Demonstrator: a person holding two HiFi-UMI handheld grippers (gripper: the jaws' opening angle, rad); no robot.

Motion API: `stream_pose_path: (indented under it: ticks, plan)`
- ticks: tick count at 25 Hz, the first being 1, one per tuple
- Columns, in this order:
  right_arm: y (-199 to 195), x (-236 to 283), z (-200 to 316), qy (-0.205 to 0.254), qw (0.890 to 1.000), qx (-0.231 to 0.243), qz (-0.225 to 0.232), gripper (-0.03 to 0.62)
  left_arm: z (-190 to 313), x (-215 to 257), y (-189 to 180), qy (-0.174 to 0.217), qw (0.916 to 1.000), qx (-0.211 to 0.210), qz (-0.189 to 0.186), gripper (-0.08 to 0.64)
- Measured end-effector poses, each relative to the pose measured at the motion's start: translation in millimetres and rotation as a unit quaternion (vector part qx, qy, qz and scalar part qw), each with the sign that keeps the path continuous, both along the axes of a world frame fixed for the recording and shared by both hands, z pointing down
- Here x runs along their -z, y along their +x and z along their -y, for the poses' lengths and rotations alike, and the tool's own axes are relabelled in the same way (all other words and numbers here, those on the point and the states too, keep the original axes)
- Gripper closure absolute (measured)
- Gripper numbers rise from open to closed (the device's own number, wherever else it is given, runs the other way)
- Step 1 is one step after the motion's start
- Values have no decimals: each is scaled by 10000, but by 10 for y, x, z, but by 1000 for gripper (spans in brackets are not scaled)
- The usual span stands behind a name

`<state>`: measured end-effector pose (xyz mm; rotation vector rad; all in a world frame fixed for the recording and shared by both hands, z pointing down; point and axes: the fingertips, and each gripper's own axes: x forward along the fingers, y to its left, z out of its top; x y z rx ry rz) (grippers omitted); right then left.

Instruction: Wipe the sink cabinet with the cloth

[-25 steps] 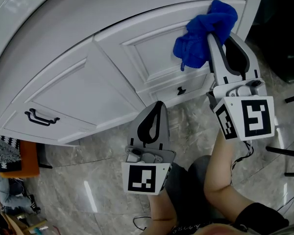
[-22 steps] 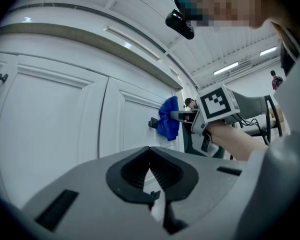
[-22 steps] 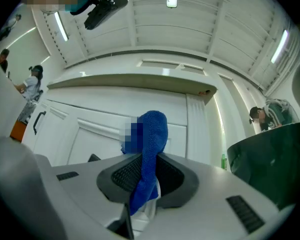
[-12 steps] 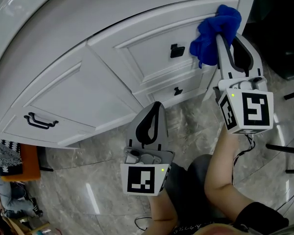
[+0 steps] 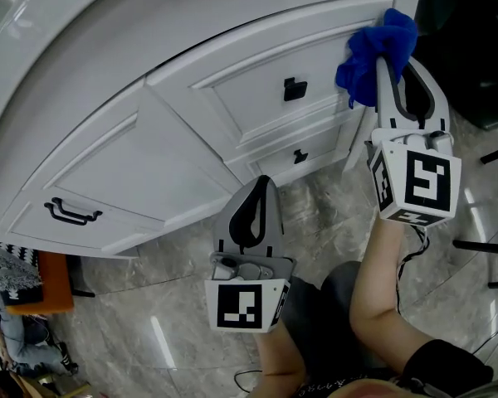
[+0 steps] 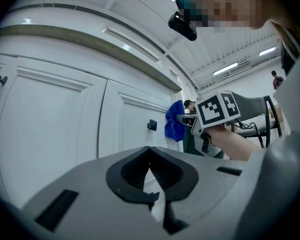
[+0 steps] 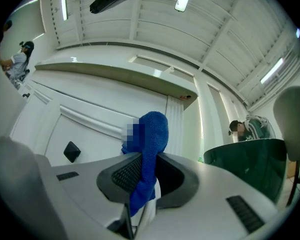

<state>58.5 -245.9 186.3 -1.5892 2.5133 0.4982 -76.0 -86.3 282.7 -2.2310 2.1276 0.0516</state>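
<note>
The white sink cabinet (image 5: 191, 131) curves across the head view, with a door on the left and two drawers on the right. A bunched blue cloth (image 5: 373, 52) presses against the right end of the upper drawer. My right gripper (image 5: 388, 60) is shut on the blue cloth (image 7: 149, 154), which sticks out past its tips. My left gripper (image 5: 263, 182) is shut and holds nothing, low in front of the cabinet near the lower drawer. In the left gripper view the cloth (image 6: 175, 125) and the right gripper's marker cube (image 6: 217, 109) show against the cabinet.
A black square knob (image 5: 295, 89) sits on the upper drawer and a smaller one (image 5: 300, 156) on the lower drawer. A black bar handle (image 5: 70, 212) is on the left door. The floor (image 5: 149, 305) is grey marble tile. A dark green bin (image 7: 240, 164) stands right of the cabinet.
My right gripper has slid the blue cloth to the right along the upper drawer front, uncovering the black knob. The left gripper has barely moved.
</note>
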Motion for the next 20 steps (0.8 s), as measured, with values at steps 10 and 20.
stream_pose_path:
  ticks: [10,20]
  plan:
    - [5,-83,56,-112,9999,35,26,510,-30,40,11,41,10000,-25,44,555]
    - [-23,137,-182,41,9996,270,82,510,-93,95,13,76,9999,15,143,555]
